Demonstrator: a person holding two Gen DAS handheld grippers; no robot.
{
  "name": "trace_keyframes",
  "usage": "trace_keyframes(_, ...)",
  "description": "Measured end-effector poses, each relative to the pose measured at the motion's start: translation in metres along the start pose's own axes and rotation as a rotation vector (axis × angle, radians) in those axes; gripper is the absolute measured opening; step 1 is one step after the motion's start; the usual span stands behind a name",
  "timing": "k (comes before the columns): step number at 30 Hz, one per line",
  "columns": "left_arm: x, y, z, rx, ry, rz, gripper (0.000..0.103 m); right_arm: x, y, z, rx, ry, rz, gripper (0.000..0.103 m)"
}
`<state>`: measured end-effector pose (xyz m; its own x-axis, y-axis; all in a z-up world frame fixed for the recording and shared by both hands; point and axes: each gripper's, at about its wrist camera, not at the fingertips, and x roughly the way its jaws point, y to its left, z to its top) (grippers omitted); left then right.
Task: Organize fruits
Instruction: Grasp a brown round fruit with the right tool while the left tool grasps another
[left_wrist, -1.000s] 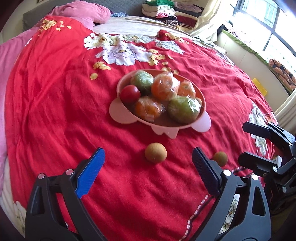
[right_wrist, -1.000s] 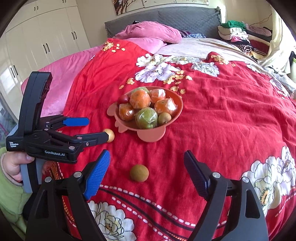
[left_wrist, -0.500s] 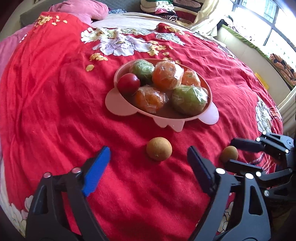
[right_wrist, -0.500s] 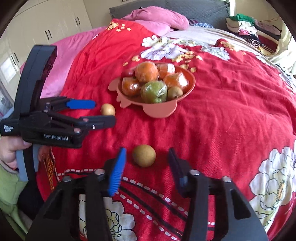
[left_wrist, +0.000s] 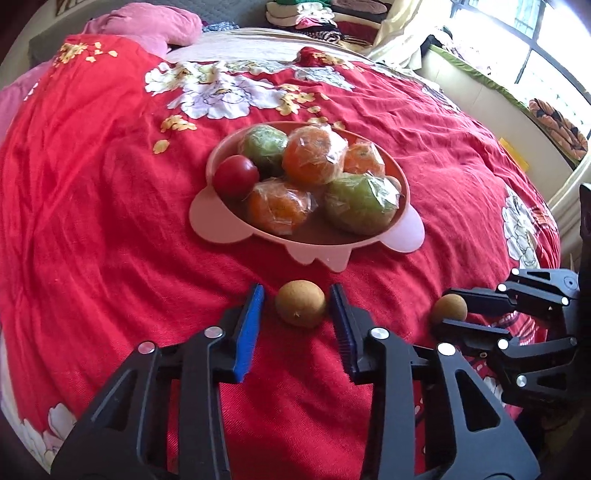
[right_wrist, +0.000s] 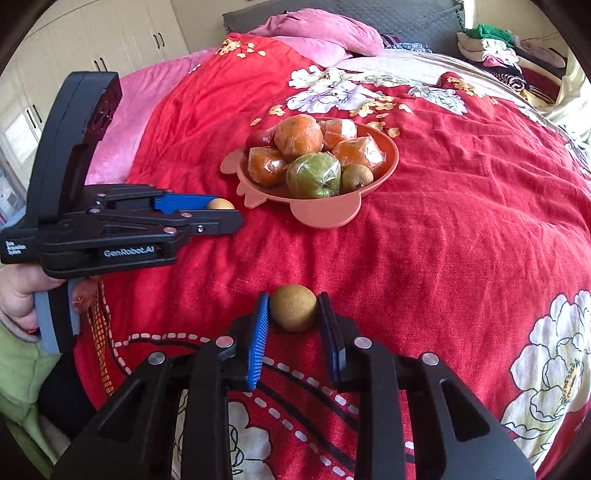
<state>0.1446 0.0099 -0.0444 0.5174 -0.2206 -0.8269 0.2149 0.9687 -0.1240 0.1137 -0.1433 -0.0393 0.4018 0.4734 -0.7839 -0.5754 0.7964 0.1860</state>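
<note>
A pink bowl (left_wrist: 214, 225) (right_wrist: 325, 218) on the red flowered bedspread holds wrapped oranges, green fruits, a red fruit (left_wrist: 236, 175) and a small brown one (right_wrist: 356, 177). Two more brown round fruits lie on the cover in front of it. My left gripper (left_wrist: 297, 306) (right_wrist: 227, 210) is closing around one brown fruit (left_wrist: 300, 308) (right_wrist: 220, 204); thin gaps still show at both pads. My right gripper (right_wrist: 293, 312) (left_wrist: 445, 308) is shut on the other brown fruit (right_wrist: 293, 308) (left_wrist: 451, 309), both pads touching it, and the fruit rests on the cover.
A hand (right_wrist: 14, 291) holds the left gripper at the bed's near left edge. A pink pillow (right_wrist: 317, 33) and folded clothes (right_wrist: 491, 48) lie at the head of the bed. Wardrobes (right_wrist: 110, 40) stand on the left, a window ledge (left_wrist: 480, 77) on the right.
Both grippers' jaws have narrowed from wide open onto the brown fruits. The right gripper has sunk towards its fruit and now pinches it. The bowl has stayed put.
</note>
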Motion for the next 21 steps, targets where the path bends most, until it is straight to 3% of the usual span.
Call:
trace_keyframes(8,0.006,0.002,0.003,0.0,0.01,0.005,0.02,-0.003,-0.002,0.001,0.011,-0.008,0.013,0.025)
trace_keyframes(21,-0.024,-0.004,0.017,0.004,-0.04,-0.011,0.02,-0.021,0.0,0.015,0.011,-0.064,0.022,0.025)
